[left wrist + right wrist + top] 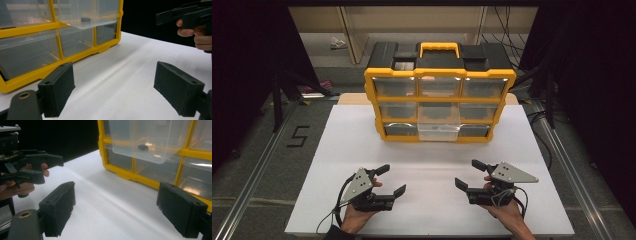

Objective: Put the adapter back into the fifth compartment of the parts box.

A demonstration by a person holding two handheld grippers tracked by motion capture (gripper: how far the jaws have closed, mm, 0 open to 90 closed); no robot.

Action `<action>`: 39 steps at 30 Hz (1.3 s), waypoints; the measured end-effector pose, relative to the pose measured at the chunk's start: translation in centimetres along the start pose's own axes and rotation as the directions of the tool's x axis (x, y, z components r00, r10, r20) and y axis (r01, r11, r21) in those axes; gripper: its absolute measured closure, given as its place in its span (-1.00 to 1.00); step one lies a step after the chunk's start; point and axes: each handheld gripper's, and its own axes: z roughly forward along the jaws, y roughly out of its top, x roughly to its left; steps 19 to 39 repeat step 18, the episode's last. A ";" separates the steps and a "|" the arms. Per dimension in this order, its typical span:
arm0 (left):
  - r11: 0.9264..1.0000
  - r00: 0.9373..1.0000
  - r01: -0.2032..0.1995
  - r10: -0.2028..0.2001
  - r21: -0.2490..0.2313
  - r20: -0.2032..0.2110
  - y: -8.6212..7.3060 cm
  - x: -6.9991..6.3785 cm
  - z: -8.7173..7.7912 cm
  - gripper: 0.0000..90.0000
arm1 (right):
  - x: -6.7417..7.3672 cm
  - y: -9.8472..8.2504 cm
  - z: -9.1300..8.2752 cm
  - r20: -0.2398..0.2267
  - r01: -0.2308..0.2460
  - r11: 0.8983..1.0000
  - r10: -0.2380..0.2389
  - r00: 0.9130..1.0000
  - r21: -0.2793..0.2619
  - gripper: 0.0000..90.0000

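**Both grippers idle, drawer open, small part waiting inside**

Step in hand, as I judge it: pre-reach. The yellow organizer (439, 97) sits at upper centre of the high view, on the far part of the white table (432, 160). Its bottom-middle clear drawer (438, 131) is pulled out toward the person; the other drawers look pushed in. A small dark part (143, 147) lies on the drawer floor, upper centre of the right gripper view; the same part shows upper centre-left in the left gripper view, at (85, 19). What it is exactly: too small to tell.

Left gripper (387, 181) is at lower left-centre of the high view, right gripper (468, 174) at lower right-centre. Both are well apart from the organizer and from each other, nothing between the jaws. Jaws spread wide on both.

Pose: each hand grips its tool from below and behind. Left hand (357, 216) and right hand (507, 210) rest low near the table's near edge, jaws angled inward toward each other and forward.

Next move, prob.: one gripper goes fwd to the open drawer, comes in over its front lip, then narrows around the part. Needs a steep entry angle, since the drawer walls leave little room. Other option: push the drawer shut w/ a flat jaw. Can't say which.
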 end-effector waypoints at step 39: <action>1.000 1.000 -0.001 0.001 0.005 0.000 0.0 0.0 0.0 -0.64 | -0.1 -0.1 0.0 0.001 -0.002 1.000 0.002 1.000 -0.004 -0.64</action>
